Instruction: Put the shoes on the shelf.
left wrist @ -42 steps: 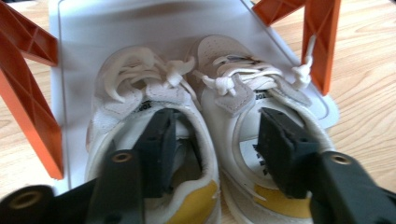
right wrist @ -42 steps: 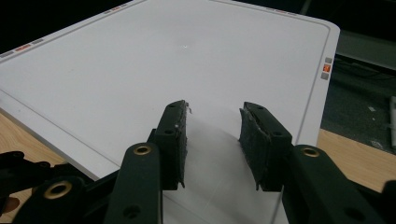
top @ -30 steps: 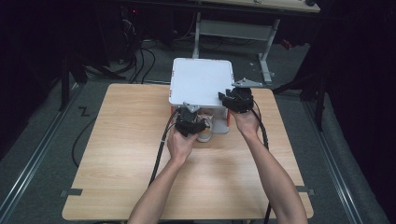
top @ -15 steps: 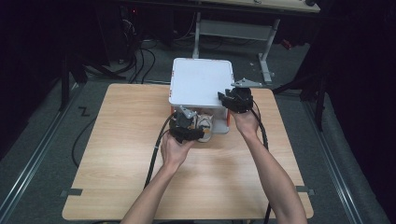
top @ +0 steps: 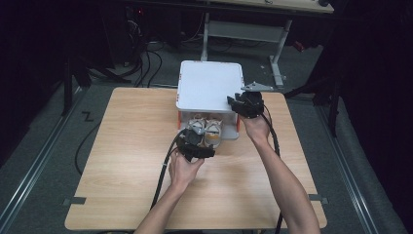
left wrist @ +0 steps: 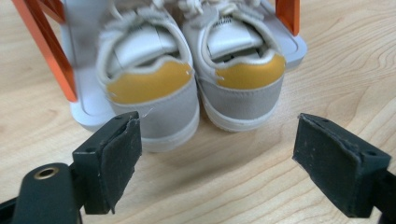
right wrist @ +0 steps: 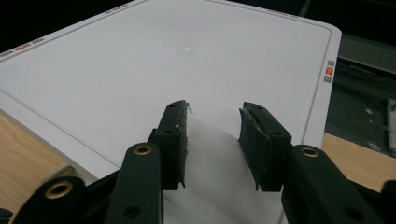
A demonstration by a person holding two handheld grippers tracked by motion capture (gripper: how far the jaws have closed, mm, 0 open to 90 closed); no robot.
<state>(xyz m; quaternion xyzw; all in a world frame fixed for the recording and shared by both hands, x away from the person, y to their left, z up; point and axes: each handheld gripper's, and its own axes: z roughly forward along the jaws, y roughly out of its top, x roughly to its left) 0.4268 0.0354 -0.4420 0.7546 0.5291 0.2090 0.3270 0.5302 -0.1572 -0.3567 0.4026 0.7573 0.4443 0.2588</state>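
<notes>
Two grippers were seen at a white shoe box (top: 209, 87) standing at the far edge of the wooden table (top: 126, 156), and every place below is given from that box. Its lid was held raised, and the right gripper (top: 234, 101) was seen at the lid's near right corner, jaws part open over the white surface; whether the lid was pressed by them could not be told. A pair of sneakers (left wrist: 191, 88), white with yellow heel tabs, was lying in the box's open near end, heels toward the person and long axes running back into the box. The left gripper (top: 195, 141), the nearer one, was held just before those heels, its jaws just opened wide with nothing between them. Small writing on a tongue label (left wrist: 223, 21) could not be read.
</notes>
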